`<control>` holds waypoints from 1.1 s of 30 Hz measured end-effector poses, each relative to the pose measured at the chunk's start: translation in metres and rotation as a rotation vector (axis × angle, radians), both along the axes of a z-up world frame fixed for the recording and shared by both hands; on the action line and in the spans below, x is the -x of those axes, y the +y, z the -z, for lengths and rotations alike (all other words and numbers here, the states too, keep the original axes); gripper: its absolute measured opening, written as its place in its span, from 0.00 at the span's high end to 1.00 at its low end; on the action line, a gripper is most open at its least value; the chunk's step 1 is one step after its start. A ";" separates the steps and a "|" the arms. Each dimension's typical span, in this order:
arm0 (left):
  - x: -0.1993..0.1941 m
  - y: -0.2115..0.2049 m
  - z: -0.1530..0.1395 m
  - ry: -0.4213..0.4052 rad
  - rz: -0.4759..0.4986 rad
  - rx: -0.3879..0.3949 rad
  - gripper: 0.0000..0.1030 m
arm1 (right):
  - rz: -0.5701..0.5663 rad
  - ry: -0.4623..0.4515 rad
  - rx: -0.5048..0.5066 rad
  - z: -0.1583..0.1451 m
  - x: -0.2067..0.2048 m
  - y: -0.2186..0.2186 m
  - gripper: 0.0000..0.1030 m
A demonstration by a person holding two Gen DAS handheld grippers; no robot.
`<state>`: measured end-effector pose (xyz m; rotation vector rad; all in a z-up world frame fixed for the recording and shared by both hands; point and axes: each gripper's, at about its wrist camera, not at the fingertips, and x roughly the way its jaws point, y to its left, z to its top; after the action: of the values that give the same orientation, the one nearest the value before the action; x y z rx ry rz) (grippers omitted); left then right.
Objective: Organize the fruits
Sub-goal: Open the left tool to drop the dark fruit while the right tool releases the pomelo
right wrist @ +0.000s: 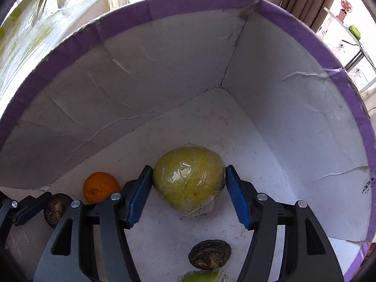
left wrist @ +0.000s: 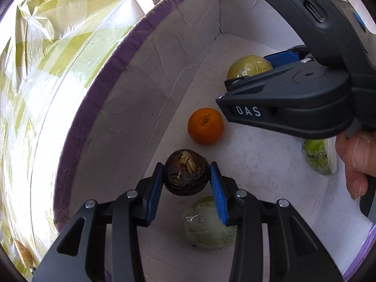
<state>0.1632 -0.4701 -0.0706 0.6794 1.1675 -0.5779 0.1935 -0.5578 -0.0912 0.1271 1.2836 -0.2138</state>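
Note:
Both grippers are inside a white cardboard box with a purple rim [left wrist: 98,87] [right wrist: 164,7]. My left gripper [left wrist: 186,178] is shut on a dark brown wrinkled fruit [left wrist: 186,175], held above the box floor; it also shows in the right wrist view [right wrist: 56,210]. My right gripper [right wrist: 188,183] is shut on a plastic-wrapped yellow-green fruit [right wrist: 189,179], which also shows in the left wrist view [left wrist: 249,67]. An orange [left wrist: 205,126] [right wrist: 99,185] lies on the floor between them.
A pale wrapped fruit [left wrist: 206,225] lies under the left gripper. A green wrapped fruit [left wrist: 319,157] [right wrist: 202,277] and another dark wrinkled fruit [right wrist: 209,253] lie at the box's near side. A yellow-white plastic sheet [left wrist: 47,70] lies outside the box.

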 end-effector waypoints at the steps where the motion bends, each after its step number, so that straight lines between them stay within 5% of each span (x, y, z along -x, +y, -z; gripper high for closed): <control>1: -0.001 0.000 0.000 0.002 0.000 -0.003 0.61 | 0.000 0.006 0.001 0.001 -0.001 0.001 0.40; 11: -0.011 -0.006 0.005 0.053 0.002 0.011 0.60 | 0.020 0.021 -0.023 0.006 -0.006 -0.009 0.34; 22: -0.016 0.012 -0.009 0.033 0.017 0.097 0.27 | 0.060 -0.032 -0.023 -0.006 -0.001 -0.013 0.23; 33: 0.003 0.033 -0.040 -0.079 0.034 0.181 0.08 | 0.066 -0.135 -0.030 -0.047 0.022 -0.014 0.18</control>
<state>0.1597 -0.4372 -0.0301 0.5634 1.0181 -0.6706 0.1716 -0.5717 -0.0441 0.2064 1.1492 -0.2387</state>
